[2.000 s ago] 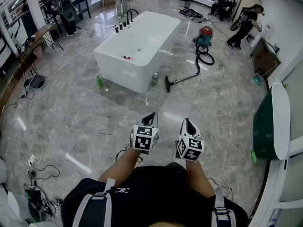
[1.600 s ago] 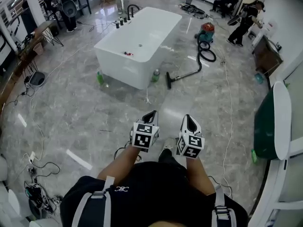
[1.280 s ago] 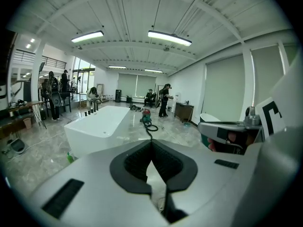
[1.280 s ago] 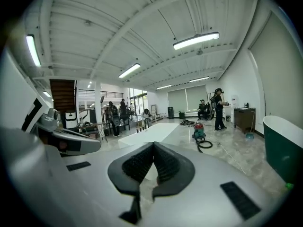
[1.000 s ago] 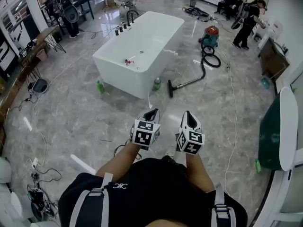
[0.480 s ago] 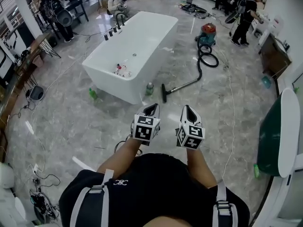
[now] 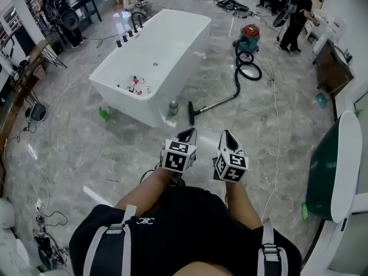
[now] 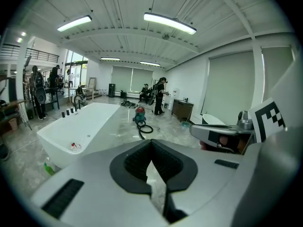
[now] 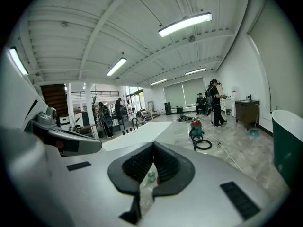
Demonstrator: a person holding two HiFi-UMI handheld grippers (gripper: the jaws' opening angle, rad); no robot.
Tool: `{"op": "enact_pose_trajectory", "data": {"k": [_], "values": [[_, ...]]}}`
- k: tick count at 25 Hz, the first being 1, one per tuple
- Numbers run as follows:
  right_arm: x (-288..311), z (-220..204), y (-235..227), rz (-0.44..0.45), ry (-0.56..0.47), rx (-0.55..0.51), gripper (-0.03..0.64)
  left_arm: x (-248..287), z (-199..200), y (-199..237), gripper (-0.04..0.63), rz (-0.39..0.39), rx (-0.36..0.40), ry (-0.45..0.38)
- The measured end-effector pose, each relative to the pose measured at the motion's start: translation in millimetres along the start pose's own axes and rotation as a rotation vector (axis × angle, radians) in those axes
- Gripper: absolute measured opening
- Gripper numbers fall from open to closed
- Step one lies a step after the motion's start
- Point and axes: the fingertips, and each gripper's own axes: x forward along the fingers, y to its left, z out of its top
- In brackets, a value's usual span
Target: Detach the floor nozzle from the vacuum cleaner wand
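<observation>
A black floor nozzle (image 7: 190, 112) lies on the marble floor by the near corner of the white bathtub (image 7: 155, 56). A thin wand (image 7: 217, 102) runs from the nozzle to a coiled black hose (image 7: 247, 69), which leads to a red and teal vacuum cleaner (image 7: 248, 37). My left gripper (image 7: 185, 135) and right gripper (image 7: 226, 138) are held side by side in front of my body, well short of the nozzle, both shut and empty. The left gripper view shows the vacuum cleaner (image 8: 139, 112) far ahead; the right gripper view shows the vacuum cleaner (image 9: 195, 125) and its hose (image 9: 202, 144).
Green bottles (image 7: 173, 108) (image 7: 103, 113) stand on the floor beside the tub. A cable (image 7: 276, 125) trails across the floor on the right, near a green and white tub (image 7: 330, 160). People (image 7: 290, 16) stand at the back. Equipment and cables (image 7: 40, 234) line the left wall.
The view has moved forward across the floor: the bathtub, nozzle and vacuum cleaner sit closer and lower in the head view. Both grippers stay shut, side by side.
</observation>
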Motion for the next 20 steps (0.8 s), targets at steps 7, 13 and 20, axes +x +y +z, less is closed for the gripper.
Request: {"op": "enact_pose_trajectory", "data": {"k": [7,13,20], "values": [[54.1,0.0,-23.8,-0.022,0.020,0.007,0.003,57.6,18.4,29.7,0.005,-0.023,-0.055,0.004],[117.7,17.3,-52.5,-0.043,0.038,-0.018,0.003,126.9,52.9,51.0,0.005,-0.055,-0.053,0.004],[209.2,58.5,-74.8,-0.077,0.057,0.020,0.003,205.4,118.2,98.8,0.005,-0.106,-0.037,0.003]]}}
